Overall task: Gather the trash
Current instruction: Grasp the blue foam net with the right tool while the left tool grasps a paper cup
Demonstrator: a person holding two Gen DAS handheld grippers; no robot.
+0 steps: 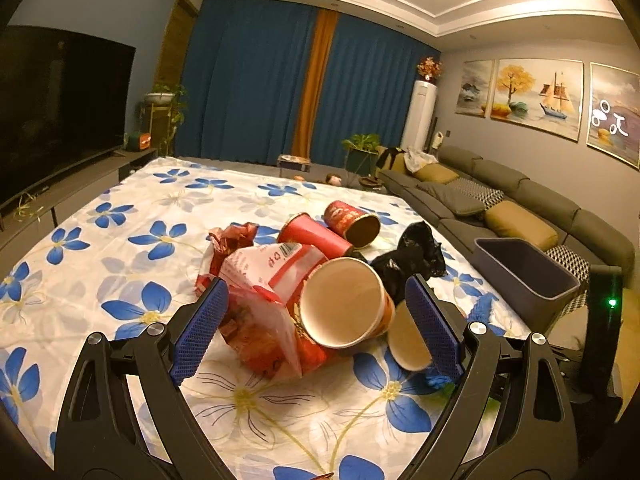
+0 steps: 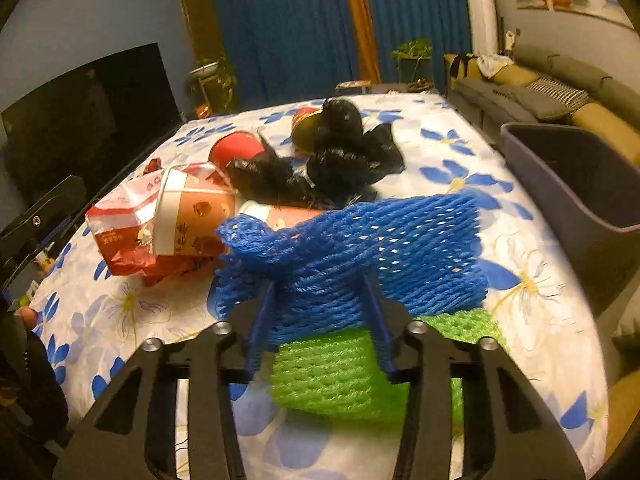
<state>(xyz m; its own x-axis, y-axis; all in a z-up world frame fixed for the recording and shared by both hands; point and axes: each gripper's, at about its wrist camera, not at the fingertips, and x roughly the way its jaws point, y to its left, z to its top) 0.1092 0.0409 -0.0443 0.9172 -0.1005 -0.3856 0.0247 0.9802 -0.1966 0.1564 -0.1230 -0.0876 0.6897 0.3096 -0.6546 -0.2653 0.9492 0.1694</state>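
Observation:
A pile of trash lies on the flowered tablecloth: a paper cup on its side, a red-and-white plastic bag, two red tubes, and a crumpled black bag. My left gripper is open, its jaws on either side of the cup and the bag. My right gripper is shut on a blue foam net, held above a green foam net on the table. The cup and the black bag show beyond it.
A grey bin stands off the table's right edge, also in the right wrist view. A sofa runs along the right wall. A TV stands on a low cabinet at left.

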